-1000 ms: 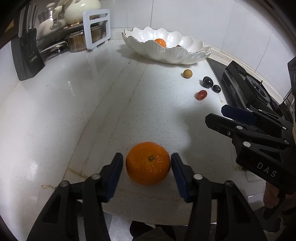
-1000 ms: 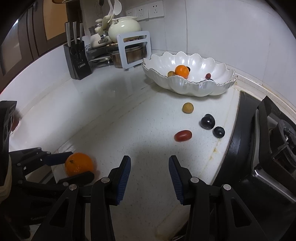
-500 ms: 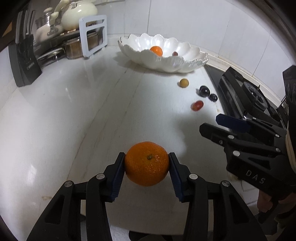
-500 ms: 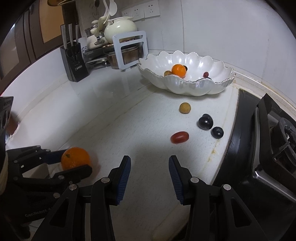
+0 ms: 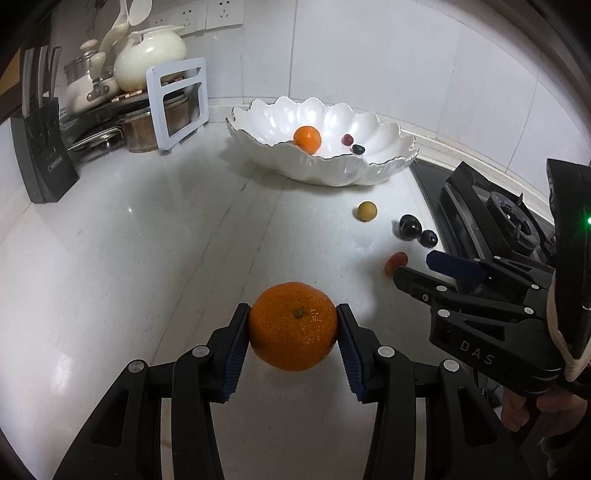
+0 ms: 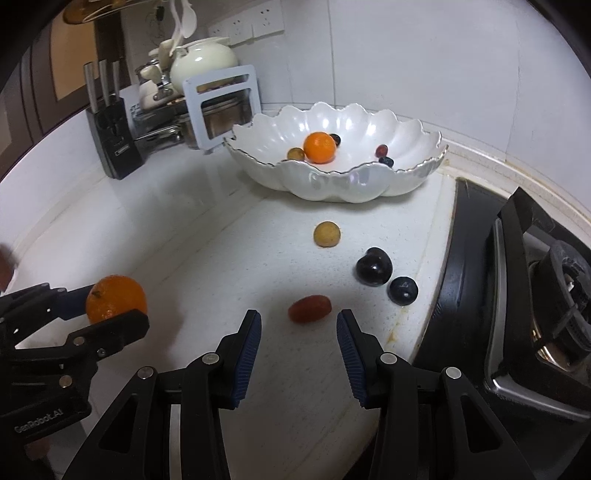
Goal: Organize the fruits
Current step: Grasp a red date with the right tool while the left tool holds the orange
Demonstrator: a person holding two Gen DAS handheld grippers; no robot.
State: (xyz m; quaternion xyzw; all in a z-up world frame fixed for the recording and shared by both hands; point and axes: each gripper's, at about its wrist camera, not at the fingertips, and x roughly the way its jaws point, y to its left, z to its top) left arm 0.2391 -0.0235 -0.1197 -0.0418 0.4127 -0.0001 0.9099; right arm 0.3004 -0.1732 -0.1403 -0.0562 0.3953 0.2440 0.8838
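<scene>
L gripper [image 5: 293,326]: my pads clamped on mandarin [image 5: 293,325] at mid-girth.
Handling: prob. light, soft peel; squeeze gently.
R gripper [image 6: 299,332]: spread wide, holding nothing, near red fruit [image 6: 309,308].

Pretty standard kitchen corner. White speckled stone countertop [image 6: 155,236] running into glossy white wall tiles [image 5: 406,55], with a row of white power sockets [image 6: 255,24] up high. Black knife block [image 5: 40,155] off to the left, next to a white rack [image 5: 177,99] stacked with steel pots and a cream teapot [image 5: 151,55]. Black gas stove [image 6: 535,295] on the right. Dark wood cabinet [image 6: 48,88] at far left. Soft overhead light, glare on the counter.
</scene>
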